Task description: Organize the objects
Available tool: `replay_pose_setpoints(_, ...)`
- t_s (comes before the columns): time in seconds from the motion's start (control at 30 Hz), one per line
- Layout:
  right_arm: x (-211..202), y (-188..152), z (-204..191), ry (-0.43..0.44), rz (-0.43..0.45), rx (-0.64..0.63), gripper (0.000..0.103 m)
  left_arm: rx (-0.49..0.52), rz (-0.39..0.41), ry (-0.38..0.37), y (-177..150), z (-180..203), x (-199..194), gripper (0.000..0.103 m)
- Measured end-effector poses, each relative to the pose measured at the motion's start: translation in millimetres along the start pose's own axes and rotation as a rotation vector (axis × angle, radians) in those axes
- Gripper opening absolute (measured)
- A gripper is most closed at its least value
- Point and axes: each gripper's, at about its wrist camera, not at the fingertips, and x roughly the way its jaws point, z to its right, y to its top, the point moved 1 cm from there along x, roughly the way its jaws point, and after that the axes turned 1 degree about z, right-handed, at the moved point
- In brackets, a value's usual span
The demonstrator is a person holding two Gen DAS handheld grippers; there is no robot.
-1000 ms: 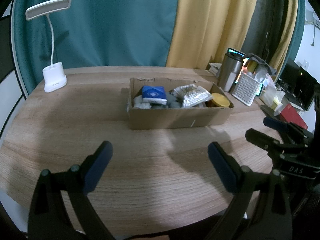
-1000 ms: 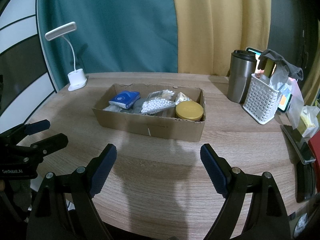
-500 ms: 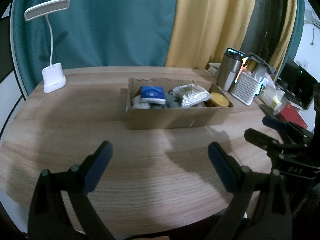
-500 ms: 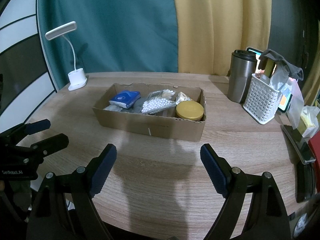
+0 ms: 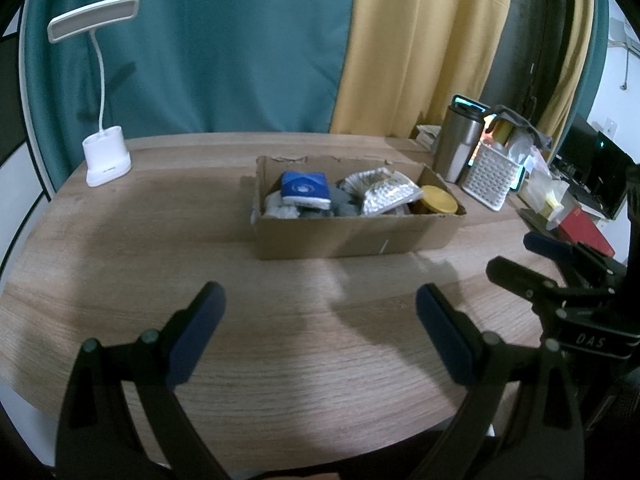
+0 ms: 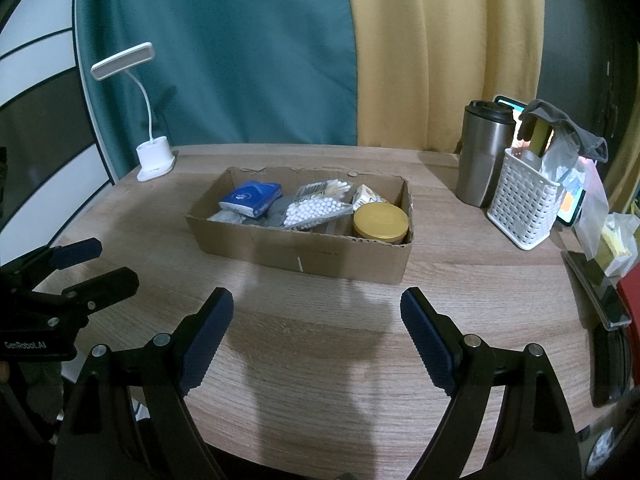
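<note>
Left wrist view
- Left gripper (image 5: 318, 316): spread wide, nothing between its fingers, hanging over the near edge of the table (image 5: 120, 248).
- Right gripper (image 5: 516, 258): seen from the side at the table's right edge; its blue-tipped fingers stand apart.
- Cardboard box (image 5: 348, 236): open, in the middle of the table, its long side towards the near edge.
- In the box: a blue tissue pack (image 5: 306, 188) at the left end, a bag of cotton swabs (image 5: 390, 194) in the middle, a gold-lidded jar (image 5: 438, 200) at the right end, grey cloth beneath them.
- Bare wood: from the box to the near edge and across to the left edge, no loose thing lies.

Right wrist view
- Right gripper (image 6: 316, 314): fingers wide apart and empty, near the near edge.
- Left gripper (image 6: 96, 262): at the left edge, fingers parted, empty.
- Box (image 6: 320, 256): same contents, all inside its walls: tissue pack (image 6: 252, 198), swabs (image 6: 316, 208), jar (image 6: 380, 222).
- Right edge: a steel tumbler (image 6: 482, 156) and a white basket (image 6: 524, 204) stand close together, apart from the box.
- Far left corner: a desk lamp (image 6: 154, 158).

Progress
- Judgement: the small things already sit gathered in the box. This fits either a finished tidy-up or a box waiting to be emptied and sorted; the pictures do not settle which.
</note>
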Motion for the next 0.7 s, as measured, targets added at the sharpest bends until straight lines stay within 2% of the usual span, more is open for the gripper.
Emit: replay_pose_setpoints(0.7,11.5,-2.6,6.2,0.003,-0.024,0.016,0.088,-0.004,-0.023,0.003,2.0,0.8,14.1,0.097)
